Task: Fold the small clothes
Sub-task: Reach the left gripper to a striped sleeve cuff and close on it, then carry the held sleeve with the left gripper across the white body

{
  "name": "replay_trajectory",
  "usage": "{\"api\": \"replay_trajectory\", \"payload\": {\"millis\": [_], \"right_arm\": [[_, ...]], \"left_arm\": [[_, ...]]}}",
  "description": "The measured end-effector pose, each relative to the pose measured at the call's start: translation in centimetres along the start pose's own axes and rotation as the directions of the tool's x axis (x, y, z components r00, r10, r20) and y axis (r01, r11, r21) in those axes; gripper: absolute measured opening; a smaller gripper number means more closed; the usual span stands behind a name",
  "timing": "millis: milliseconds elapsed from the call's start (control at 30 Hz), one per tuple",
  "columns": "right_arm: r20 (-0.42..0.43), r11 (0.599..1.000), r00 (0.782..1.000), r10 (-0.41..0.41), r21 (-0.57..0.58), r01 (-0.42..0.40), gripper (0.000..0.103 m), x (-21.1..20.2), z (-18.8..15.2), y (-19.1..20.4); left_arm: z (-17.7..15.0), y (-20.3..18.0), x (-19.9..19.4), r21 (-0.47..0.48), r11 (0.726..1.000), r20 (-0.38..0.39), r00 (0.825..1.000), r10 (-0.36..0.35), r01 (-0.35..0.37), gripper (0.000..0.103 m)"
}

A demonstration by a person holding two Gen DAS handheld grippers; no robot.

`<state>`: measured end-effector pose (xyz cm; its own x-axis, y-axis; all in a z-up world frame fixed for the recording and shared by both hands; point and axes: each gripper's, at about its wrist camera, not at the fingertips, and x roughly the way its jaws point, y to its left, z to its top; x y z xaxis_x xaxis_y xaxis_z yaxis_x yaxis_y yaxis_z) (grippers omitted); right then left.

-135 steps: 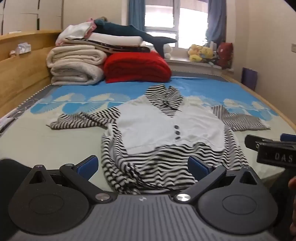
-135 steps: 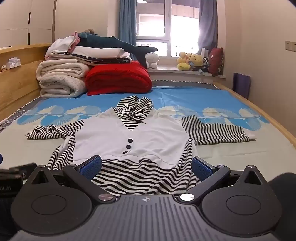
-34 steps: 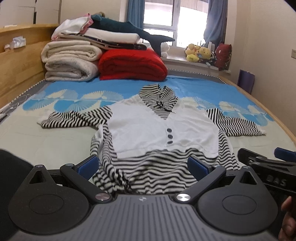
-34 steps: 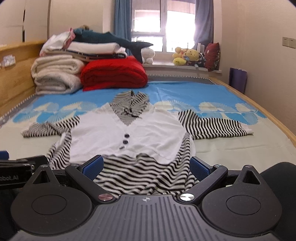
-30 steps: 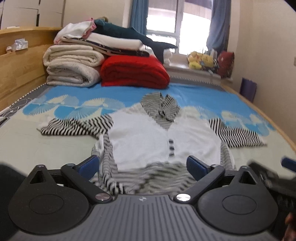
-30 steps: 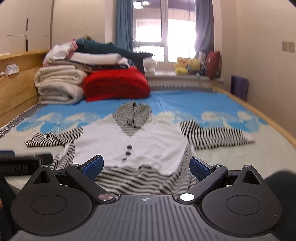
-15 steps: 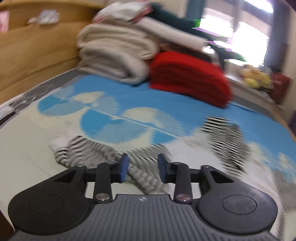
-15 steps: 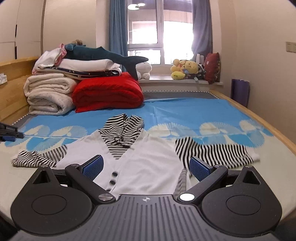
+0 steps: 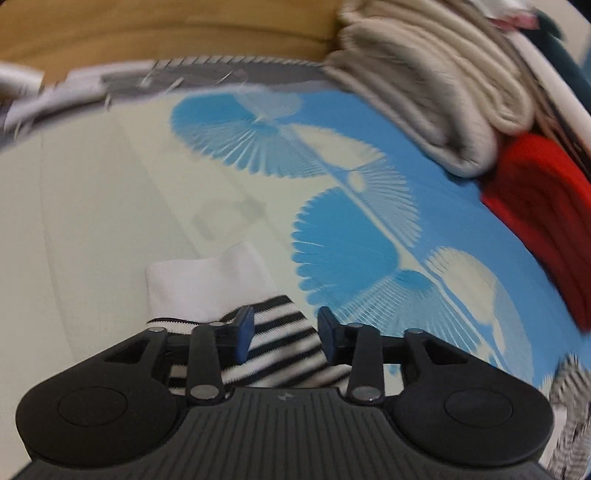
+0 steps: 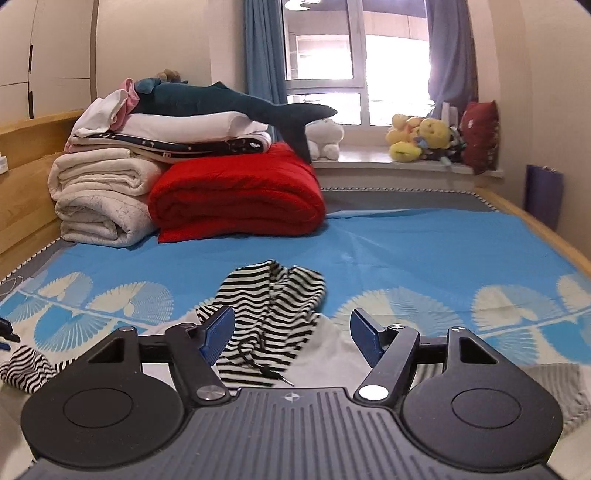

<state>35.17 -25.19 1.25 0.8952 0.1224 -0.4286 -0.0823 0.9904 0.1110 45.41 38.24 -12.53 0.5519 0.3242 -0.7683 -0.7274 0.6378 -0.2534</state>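
A small black-and-white striped top with a white vest front lies flat on the bed. In the left wrist view my left gripper (image 9: 284, 328) is partly open, its jaws on either side of the striped left sleeve (image 9: 280, 354) just behind the white cuff (image 9: 207, 284), not clamped. In the right wrist view my right gripper (image 10: 291, 332) is open above the striped hood and collar (image 10: 273, 306), with the white front (image 10: 328, 365) beneath. The left sleeve's end (image 10: 26, 367) shows at the far left.
Folded cream blankets (image 10: 99, 199), a red quilt (image 10: 236, 195) and a plush shark (image 10: 221, 101) are stacked at the bed's head. A wooden bed frame (image 9: 166, 33) runs along the left. Plush toys (image 10: 421, 138) sit on the windowsill. The blue patterned sheet (image 10: 424, 251) covers the bed.
My left gripper swung left to the left sleeve's cuff and narrowed its jaws around it. My right gripper moved forward over the garment to the collar and narrowed its opening somewhat.
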Motion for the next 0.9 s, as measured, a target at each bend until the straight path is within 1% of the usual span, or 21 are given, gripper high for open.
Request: {"api": "replay_trajectory", "payload": {"millis": [67, 133, 200, 300, 333, 367, 400, 433, 467, 500, 567, 600, 633, 667, 700, 733, 767, 800, 833, 867, 900], "right_arm": [[-0.046, 1.0, 0.999, 0.0, 0.0, 0.0, 0.071, 1.8, -1.0, 0.3], [-0.114, 1.0, 0.993, 0.029, 0.0, -0.029, 0.071, 3.1, -1.8, 0.5], [-0.139, 0.999, 0.989, 0.051, -0.009, -0.053, 0.071, 3.7, -2.3, 0.7], [-0.149, 0.999, 0.988, 0.045, -0.019, -0.048, 0.071, 4.0, -2.7, 0.7], [-0.153, 0.999, 0.987, 0.044, -0.014, -0.047, 0.072, 4.3, -2.5, 0.7], [-0.158, 0.999, 0.986, 0.046, -0.008, -0.048, 0.072, 4.5, -2.4, 0.6], [-0.167, 0.999, 0.985, 0.045, -0.002, -0.046, 0.072, 4.7, -2.5, 0.5], [-0.176, 0.999, 0.983, 0.043, 0.001, -0.044, 0.072, 4.8, -2.6, 0.5], [-0.181, 0.999, 0.983, 0.042, 0.005, -0.042, 0.072, 5.0, -2.6, 0.3], [-0.185, 0.999, 0.982, 0.039, 0.01, -0.038, 0.072, 4.9, -2.7, 0.2], [-0.193, 0.999, 0.981, 0.032, 0.02, -0.029, 0.072, 4.8, -2.8, -0.2], [-0.195, 0.999, 0.98, 0.031, 0.031, -0.025, 0.072, 4.7, -2.7, -0.3], [-0.194, 0.999, 0.981, 0.032, 0.043, -0.025, 0.072, 4.6, -2.6, -0.4], [-0.191, 0.998, 0.981, 0.033, 0.053, -0.023, 0.072, 4.4, -2.6, -0.6], [-0.192, 0.998, 0.981, 0.03, 0.06, -0.019, 0.072, 4.4, -2.5, -0.8], [-0.193, 0.998, 0.981, 0.027, 0.068, -0.014, 0.072, 4.3, -2.4, -0.9], [-0.189, 0.997, 0.982, 0.024, 0.074, -0.01, 0.071, 4.2, -2.4, -1.1], [-0.187, 0.997, 0.982, 0.02, 0.078, -0.006, 0.071, 4.2, -2.4, -1.2], [-0.187, 0.997, 0.982, 0.015, 0.082, 0.0, 0.069, 4.2, -2.4, -1.4], [-0.188, 0.996, 0.982, 0.012, 0.09, 0.005, 0.057, 4.2, -2.4, -1.7], [-0.193, 0.994, 0.981, 0.014, 0.105, 0.006, 0.04, 4.2, -2.3, -2.1]], "left_arm": [[0.2, 0.4, 1.6, -0.038, 0.999, -0.028, 1.0, 0.011, -0.012, 0.045], [0.5, 0.4, 2.7, -0.058, 0.998, -0.049, 0.999, 0.011, -0.014, 0.054], [0.6, 0.0, 3.3, -0.043, 0.999, -0.061, 0.998, 0.015, -0.018, 0.059], [0.8, -0.8, 4.0, 0.017, 0.999, -0.061, 0.997, 0.039, -0.038, 0.06], [0.7, -0.9, 4.1, 0.031, 0.998, -0.058, 0.997, 0.048, -0.047, 0.056], [0.7, -1.1, 4.2, 0.051, 0.996, -0.048, 0.996, 0.072, -0.069, 0.047], [0.5, -1.4, 4.5, 0.081, 0.991, -0.041, 0.993, 0.11, -0.107, 0.025], [0.3, -1.7, 4.5, 0.121, 0.983, -0.031, 0.989, 0.143, -0.138, 0.019], [0.4, -2.0, 4.5, 0.13, 0.982, -0.023, 0.99, 0.14, -0.136, 0.01], [0.3, -2.3, 3.9, 0.138, 0.981, -0.011, 0.99, 0.141, -0.139, 0.007], [0.6, -4.0, 1.6, 0.169, 0.974, 0.066, 0.988, 0.141, -0.15, 0.006], [0.6, -5.3, 0.1, 0.193, 0.973, 0.115, 0.988, 0.105, -0.126, 0.006], [0.4, -6.7, -1.8, 0.22, 0.973, 0.156, 0.987, 0.04, -0.074, 0.006], [0.1, -8.3, -4.0, 0.25, 0.968, 0.18, 0.982, -0.054, 0.008, 0.006], [-0.5, -9.9, -6.0, 0.282, 0.955, 0.188, 0.971, -0.149, 0.092, 0.006], [-1.4, -12.0, -8.5, 0.331, 0.923, 0.184, 0.946, -0.269, 0.198, 0.006], [-2.4, -13.7, -10.6, 0.374, 0.884, 0.171, 0.917, -0.361, 0.279, 0.006], [-3.7, -15.4, -12.7, 0.421, 0.833, 0.145, 0.88, -0.452, 0.359, 0.006], [-5.4, -17.1, -15.0, 0.464, 0.768, 0.101, 0.835, -0.54, 0.441, 0.006], [-7.0, -18.7, -16.8, 0.493, 0.704, 0.046, 0.793, -0.608, 0.511, 0.006], [-8.7, -20.0, -18.5, 0.51, 0.64, -0.015, 0.75, -0.661, 0.574, 0.007]]}}
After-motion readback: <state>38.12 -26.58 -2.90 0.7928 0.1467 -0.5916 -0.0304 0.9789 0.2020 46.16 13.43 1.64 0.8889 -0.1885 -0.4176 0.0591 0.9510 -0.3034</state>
